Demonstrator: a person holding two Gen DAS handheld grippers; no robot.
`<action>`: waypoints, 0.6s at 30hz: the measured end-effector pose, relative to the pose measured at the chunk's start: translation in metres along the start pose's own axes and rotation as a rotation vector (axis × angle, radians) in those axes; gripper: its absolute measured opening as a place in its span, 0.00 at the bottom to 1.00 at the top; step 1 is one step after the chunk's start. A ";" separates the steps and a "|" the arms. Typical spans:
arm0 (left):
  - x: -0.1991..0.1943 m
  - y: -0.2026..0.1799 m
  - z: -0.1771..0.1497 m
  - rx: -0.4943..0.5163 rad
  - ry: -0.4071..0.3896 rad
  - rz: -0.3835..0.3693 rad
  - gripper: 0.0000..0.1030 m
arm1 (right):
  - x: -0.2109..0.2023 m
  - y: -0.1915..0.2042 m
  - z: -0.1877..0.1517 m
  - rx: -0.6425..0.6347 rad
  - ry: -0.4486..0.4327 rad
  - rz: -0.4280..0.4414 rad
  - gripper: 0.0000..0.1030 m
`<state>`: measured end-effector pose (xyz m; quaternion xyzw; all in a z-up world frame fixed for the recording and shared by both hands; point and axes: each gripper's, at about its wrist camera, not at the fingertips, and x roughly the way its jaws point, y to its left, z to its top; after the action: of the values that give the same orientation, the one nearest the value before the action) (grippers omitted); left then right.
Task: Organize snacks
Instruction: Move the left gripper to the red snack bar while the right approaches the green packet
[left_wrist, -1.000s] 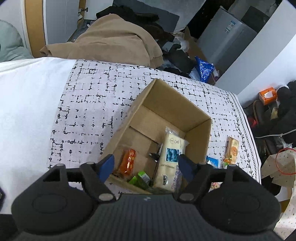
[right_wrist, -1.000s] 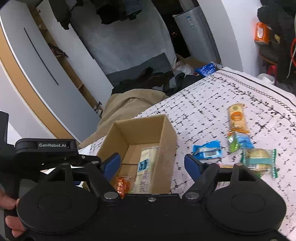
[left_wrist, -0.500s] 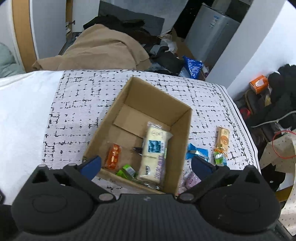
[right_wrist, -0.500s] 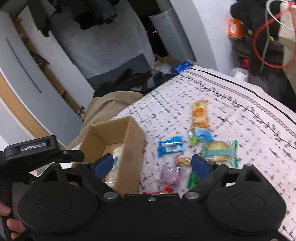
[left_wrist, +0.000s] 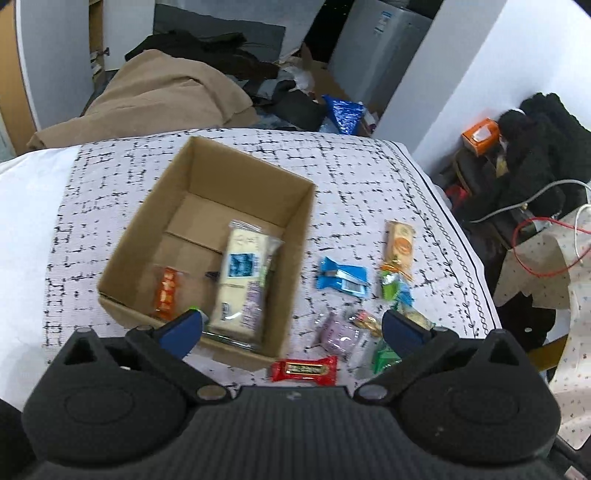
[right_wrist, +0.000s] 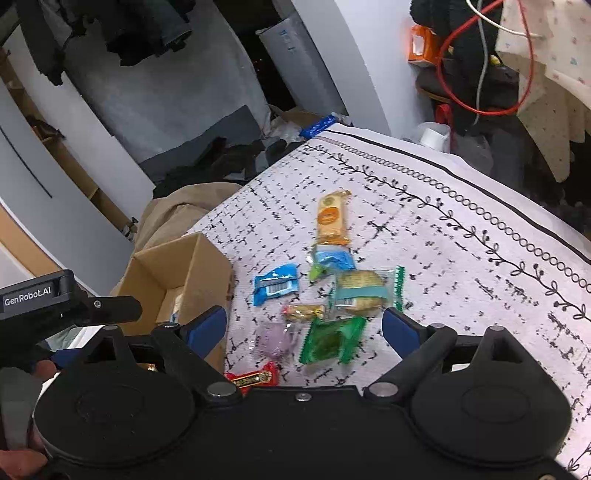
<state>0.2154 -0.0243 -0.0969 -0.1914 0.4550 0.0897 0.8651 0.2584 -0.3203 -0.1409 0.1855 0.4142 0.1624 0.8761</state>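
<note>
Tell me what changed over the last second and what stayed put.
Both views swung from the cardboard box toward the loose snacks beside it. The left gripper opened wider; the right gripper stayed open and now frames the green packet and purple packet. Nothing was grasped or released. The long white pack and orange snack stayed in the box; the blue packet kept its place.

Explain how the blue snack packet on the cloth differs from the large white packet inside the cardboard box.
The blue snack packet lies loose on the patterned cloth, outside the cardboard box; the large white packet lies inside that box. The blue snack packet is short and solid blue; the large white packet is clearly longer, pale, with a blue label in clear wrapping. Both are sealed, lie flat and are touched by neither gripper.
</note>
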 end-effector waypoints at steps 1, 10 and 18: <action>0.001 -0.003 -0.001 0.004 0.003 -0.001 1.00 | -0.001 -0.002 0.001 0.005 0.000 0.002 0.89; 0.008 -0.025 -0.010 0.046 0.028 -0.008 1.00 | -0.003 -0.028 0.003 0.078 0.004 0.021 0.89; 0.018 -0.044 -0.020 0.079 0.064 0.004 1.00 | -0.001 -0.050 0.002 0.159 0.009 0.017 0.87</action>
<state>0.2249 -0.0733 -0.1111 -0.1591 0.4859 0.0671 0.8568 0.2663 -0.3647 -0.1619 0.2576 0.4280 0.1373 0.8554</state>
